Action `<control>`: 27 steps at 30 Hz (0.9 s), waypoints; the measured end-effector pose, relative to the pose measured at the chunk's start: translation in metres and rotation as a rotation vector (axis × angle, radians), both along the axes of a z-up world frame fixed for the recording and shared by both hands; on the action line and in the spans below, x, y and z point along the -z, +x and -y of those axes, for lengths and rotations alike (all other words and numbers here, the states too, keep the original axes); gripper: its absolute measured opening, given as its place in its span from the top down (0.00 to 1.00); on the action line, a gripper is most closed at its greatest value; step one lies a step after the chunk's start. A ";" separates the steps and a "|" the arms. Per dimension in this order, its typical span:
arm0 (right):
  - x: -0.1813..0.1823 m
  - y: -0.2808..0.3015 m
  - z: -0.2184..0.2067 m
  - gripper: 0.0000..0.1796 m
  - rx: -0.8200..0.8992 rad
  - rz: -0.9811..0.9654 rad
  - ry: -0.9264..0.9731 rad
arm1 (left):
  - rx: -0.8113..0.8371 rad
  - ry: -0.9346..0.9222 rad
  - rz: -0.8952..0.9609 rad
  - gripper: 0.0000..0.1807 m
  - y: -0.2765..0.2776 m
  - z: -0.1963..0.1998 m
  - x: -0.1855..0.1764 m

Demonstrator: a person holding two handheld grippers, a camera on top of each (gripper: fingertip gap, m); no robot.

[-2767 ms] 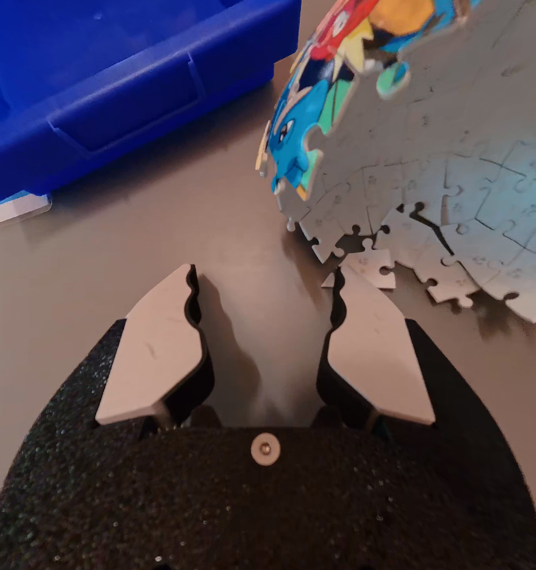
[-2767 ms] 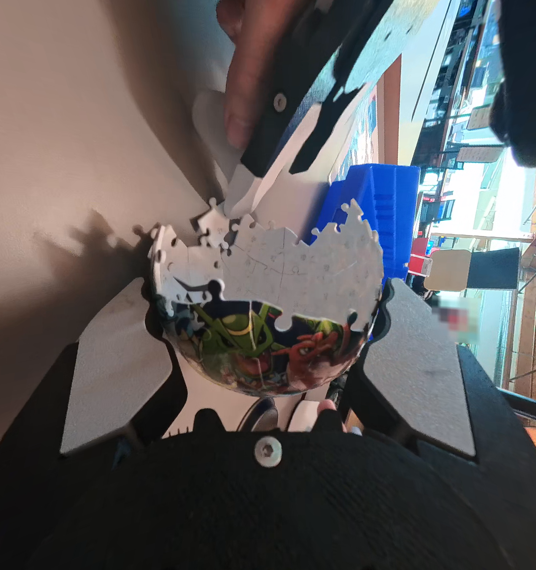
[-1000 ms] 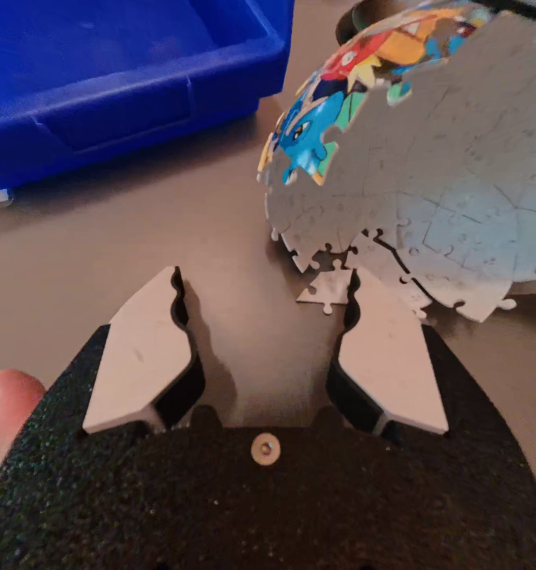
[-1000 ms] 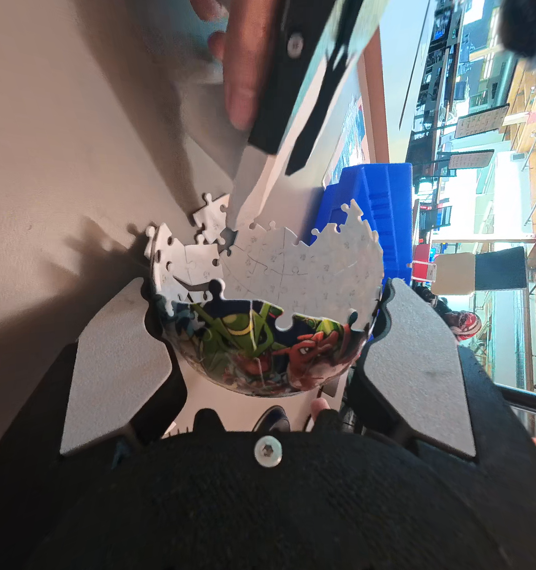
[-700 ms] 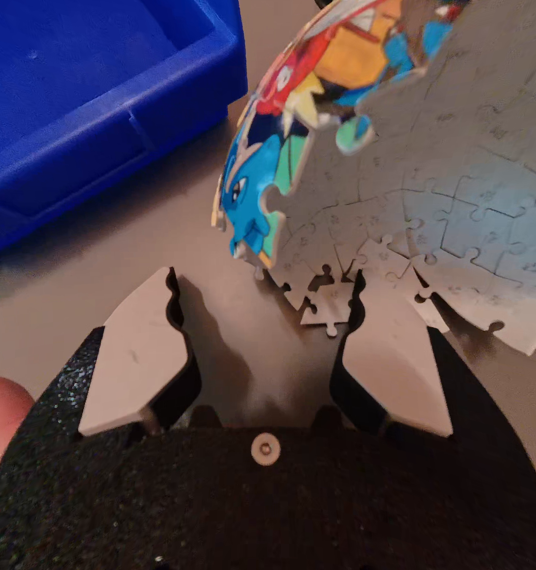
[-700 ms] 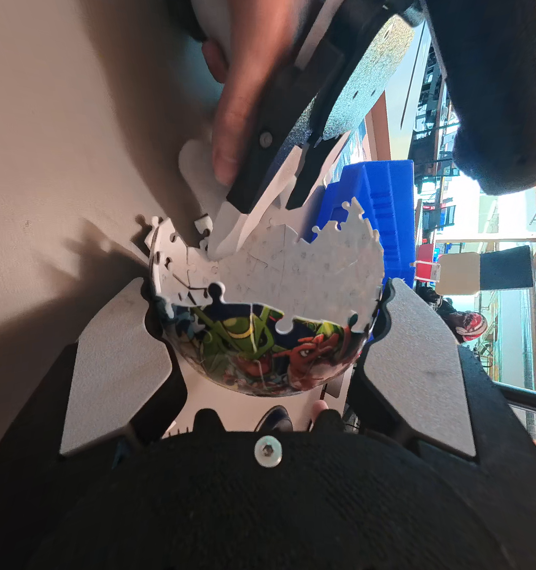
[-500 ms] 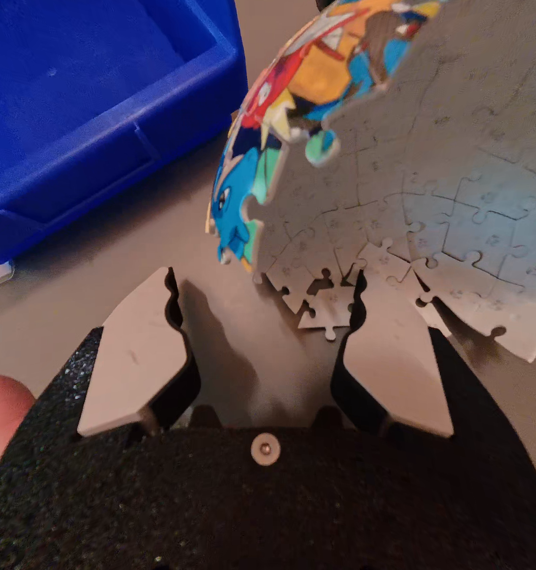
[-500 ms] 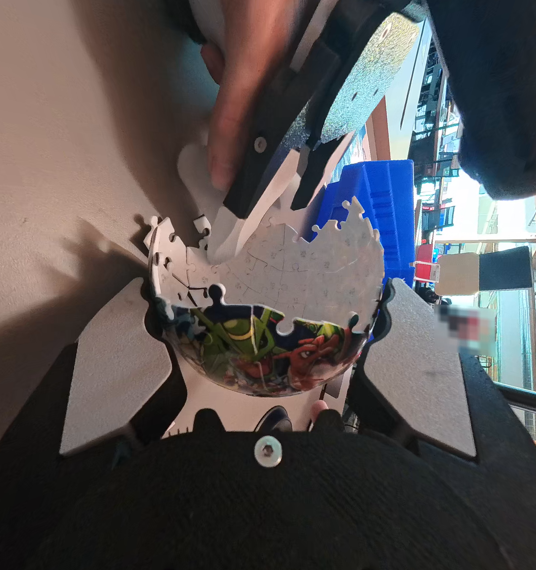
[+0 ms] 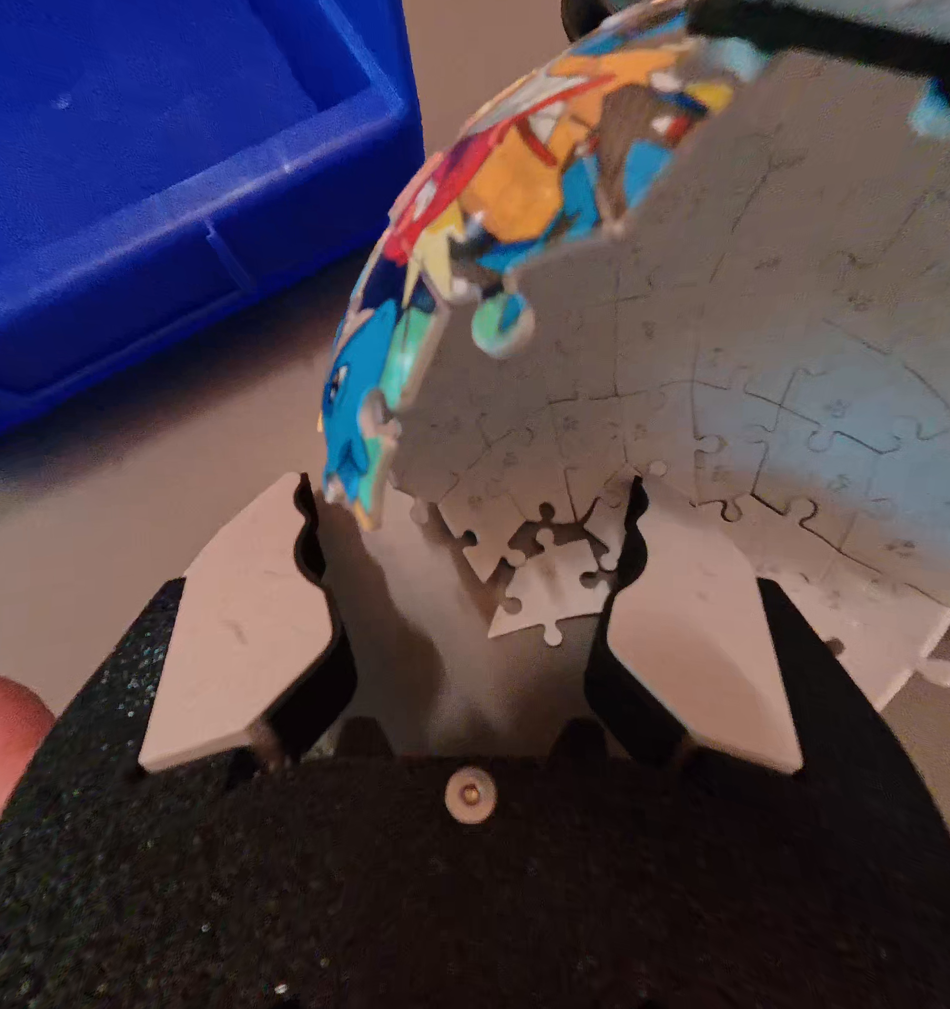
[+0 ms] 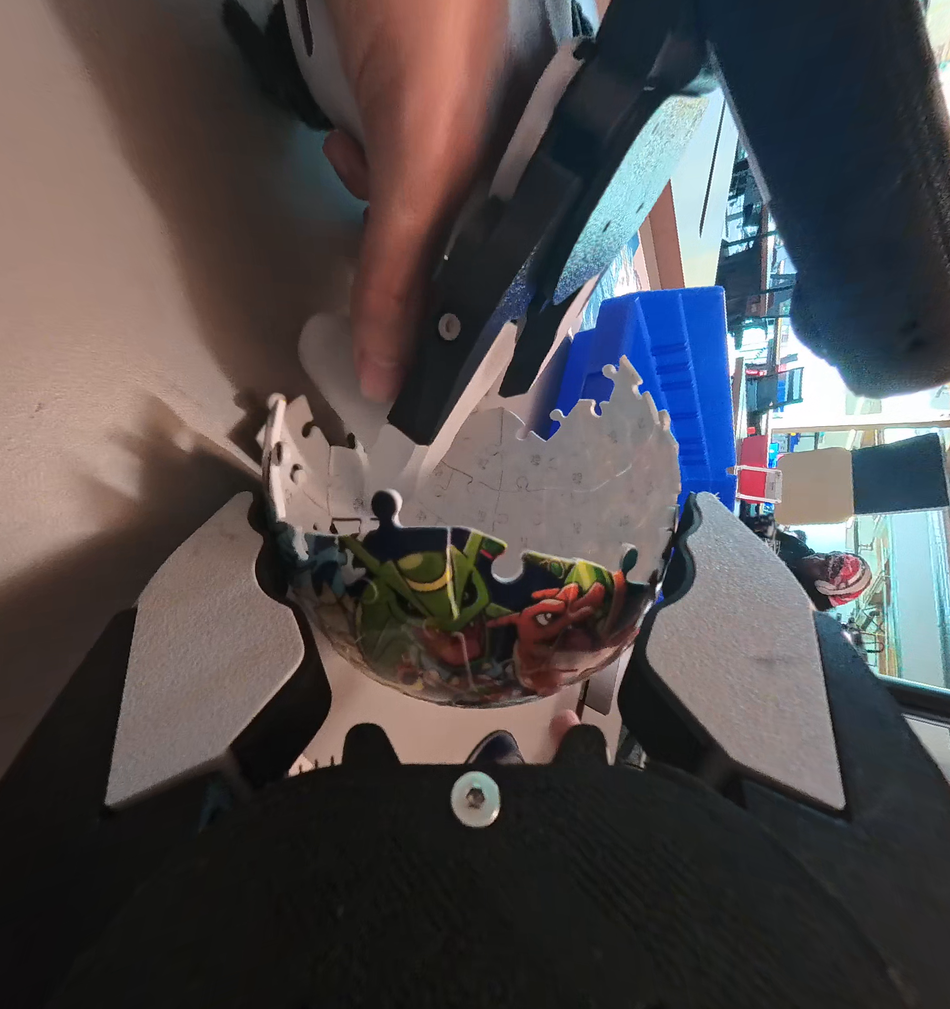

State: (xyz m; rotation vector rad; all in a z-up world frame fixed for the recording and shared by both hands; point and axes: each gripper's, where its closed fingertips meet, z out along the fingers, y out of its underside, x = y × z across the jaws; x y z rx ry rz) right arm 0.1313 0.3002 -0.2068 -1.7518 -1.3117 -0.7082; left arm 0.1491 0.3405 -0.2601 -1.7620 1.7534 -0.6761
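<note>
Whereas a moment ago the loose puzzle piece [image 9: 557, 592] lay just ahead of the left gripper's [image 9: 470, 524] right fingertip, it now sits farther in between the two fingers, close against the inner face of the right one. The jaws stand apart, as they did before, and nothing is pinched between them. The puzzle ball shell [image 9: 707, 338] has also come nearer in the left wrist view, and its jagged lower edge now hangs right over the fingertips.

Seen from the left wrist view, the loose piece lies flat on the desk [image 9: 106, 518], grey side up, at about 1 o'clock from the gap's middle; whether it touches the finger I cannot tell. The shell's ragged rim sits just beyond it at 12 to 2 o'clock, partly overhanging it.

The right gripper [image 10: 472, 551] is clamped on the puzzle ball shell [image 10: 489, 617], one finger on each side, with the printed outside facing the camera and the grey inside above. At 12 o'clock in that view a hand [image 10: 407, 180] brings the left gripper down onto the shell's far rim.

A blue bin [image 9: 150, 180] stands on the desk at 10 to 11 o'clock from the left gripper, well apart from the piece.
</note>
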 end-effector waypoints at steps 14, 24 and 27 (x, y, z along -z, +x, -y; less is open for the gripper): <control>-0.002 0.002 -0.002 0.24 -0.050 -0.019 0.024 | 0.114 -0.003 -0.055 0.50 0.005 0.010 0.000; -0.001 0.001 -0.002 0.24 -0.073 -0.016 0.020 | 0.116 0.038 0.002 0.42 0.008 0.001 -0.003; -0.001 0.001 -0.002 0.24 -0.067 -0.021 0.019 | 0.101 -0.038 0.013 0.41 0.008 0.005 -0.002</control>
